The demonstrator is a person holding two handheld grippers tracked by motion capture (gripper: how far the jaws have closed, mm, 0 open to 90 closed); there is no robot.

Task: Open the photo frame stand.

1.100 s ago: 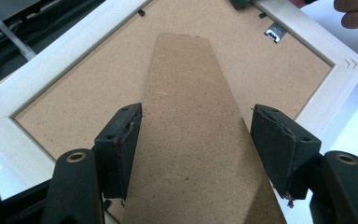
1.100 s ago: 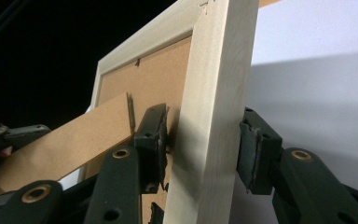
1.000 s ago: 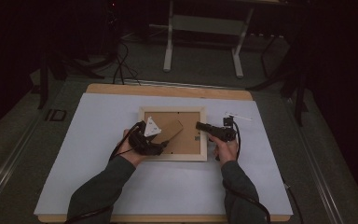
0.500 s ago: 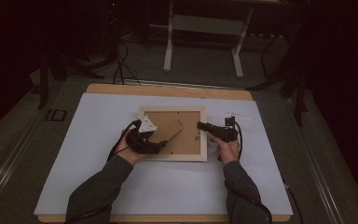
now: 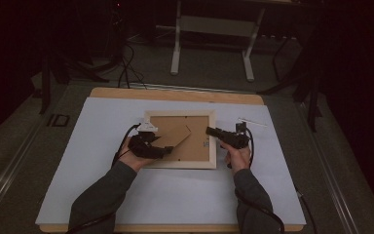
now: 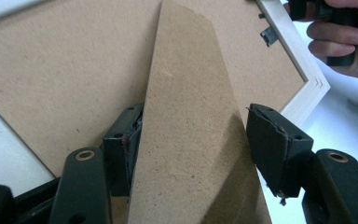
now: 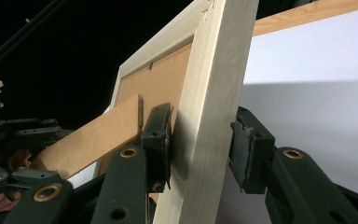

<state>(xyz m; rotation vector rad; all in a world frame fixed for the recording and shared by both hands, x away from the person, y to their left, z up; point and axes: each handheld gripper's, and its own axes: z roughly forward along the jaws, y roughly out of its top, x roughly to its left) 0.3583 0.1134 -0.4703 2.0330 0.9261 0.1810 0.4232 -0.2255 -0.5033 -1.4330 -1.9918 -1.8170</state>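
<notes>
The picture frame (image 5: 180, 140) is laid face down on the desk (image 5: 102, 122). Its right rail is straddled by the right tool (image 7: 200, 149), not visibly clamped. Its cardboard stand (image 6: 191, 140) is straddled by the left tool (image 6: 191, 154), whose jaws have been closing; contact cannot be told.

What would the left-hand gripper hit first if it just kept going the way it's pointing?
Probably the brown easel stand already between its jaws; beyond that, the picture frame backing board it rises from. Depth is hard to judge.

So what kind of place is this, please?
Probably a recording lab or workshop, not a home: a table covered with a white sheet, cables on the floor and bare metal stand legs in a dark room.
</notes>
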